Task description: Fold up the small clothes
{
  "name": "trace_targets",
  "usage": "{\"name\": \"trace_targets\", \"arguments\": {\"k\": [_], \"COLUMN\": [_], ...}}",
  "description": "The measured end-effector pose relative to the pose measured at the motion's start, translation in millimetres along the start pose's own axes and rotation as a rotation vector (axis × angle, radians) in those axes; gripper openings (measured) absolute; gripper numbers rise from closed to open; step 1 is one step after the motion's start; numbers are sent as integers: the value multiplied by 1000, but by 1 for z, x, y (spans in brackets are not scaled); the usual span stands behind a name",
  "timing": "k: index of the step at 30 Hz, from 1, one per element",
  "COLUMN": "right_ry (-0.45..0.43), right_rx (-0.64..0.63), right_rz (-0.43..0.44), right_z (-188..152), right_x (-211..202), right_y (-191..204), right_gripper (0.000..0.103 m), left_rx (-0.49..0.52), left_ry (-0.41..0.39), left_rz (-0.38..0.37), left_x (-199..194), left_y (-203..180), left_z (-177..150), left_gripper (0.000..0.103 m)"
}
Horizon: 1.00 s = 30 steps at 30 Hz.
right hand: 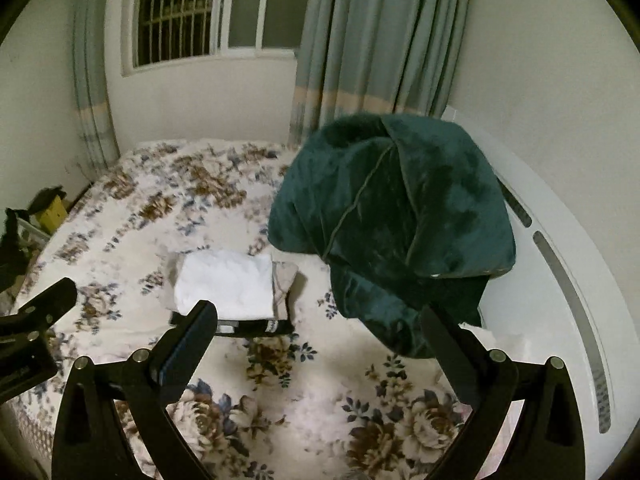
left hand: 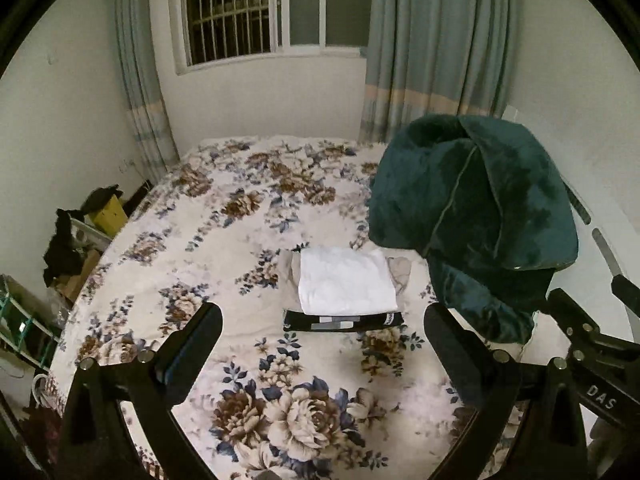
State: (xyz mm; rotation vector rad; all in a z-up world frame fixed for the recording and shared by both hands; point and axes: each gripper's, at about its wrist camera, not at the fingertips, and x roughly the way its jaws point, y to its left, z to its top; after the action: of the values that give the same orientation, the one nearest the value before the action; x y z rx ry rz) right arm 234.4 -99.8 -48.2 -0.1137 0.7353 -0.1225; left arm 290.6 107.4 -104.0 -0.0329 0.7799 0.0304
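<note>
In both wrist views a small pile of folded clothes, topped by a white folded cloth (left hand: 347, 286) (right hand: 228, 284) over a black folded garment with pale markings (left hand: 344, 322) (right hand: 260, 326), lies on the floral-printed bed cover (left hand: 224, 240) (right hand: 132, 220) at mid frame. A plush dark green pillow (left hand: 472, 216) (right hand: 392, 216) slumps at right of the pile. The left tongs (left hand: 322, 344) and right tongs (right hand: 316, 340) both hang spread wide above the bed at the lower frame, gripping nothing.
</note>
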Motion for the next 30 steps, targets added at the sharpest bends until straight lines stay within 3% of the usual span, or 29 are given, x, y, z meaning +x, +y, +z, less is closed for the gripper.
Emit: {"name": "trace_targets", "arguments": {"k": [6,14,30], "right_ry": [-63,-105,-134], "right_rx": [3,24,18], "right_rz": [16,45,55], "right_z": [-6,-18,-40], "right_x": [-77,-134,-170], "right_y": [-14,-28,-36], "right_gripper": [103,103,103], "left_rx": [-12,-11,-14], "left_ry": [-43,-92,-105], "left_rz": [-5,2,3], "left_x": [-54,-98,-132], "left_y": [0,-1,0], "left_z": [-10,-27,-49], "left_gripper": [103,103,103]}}
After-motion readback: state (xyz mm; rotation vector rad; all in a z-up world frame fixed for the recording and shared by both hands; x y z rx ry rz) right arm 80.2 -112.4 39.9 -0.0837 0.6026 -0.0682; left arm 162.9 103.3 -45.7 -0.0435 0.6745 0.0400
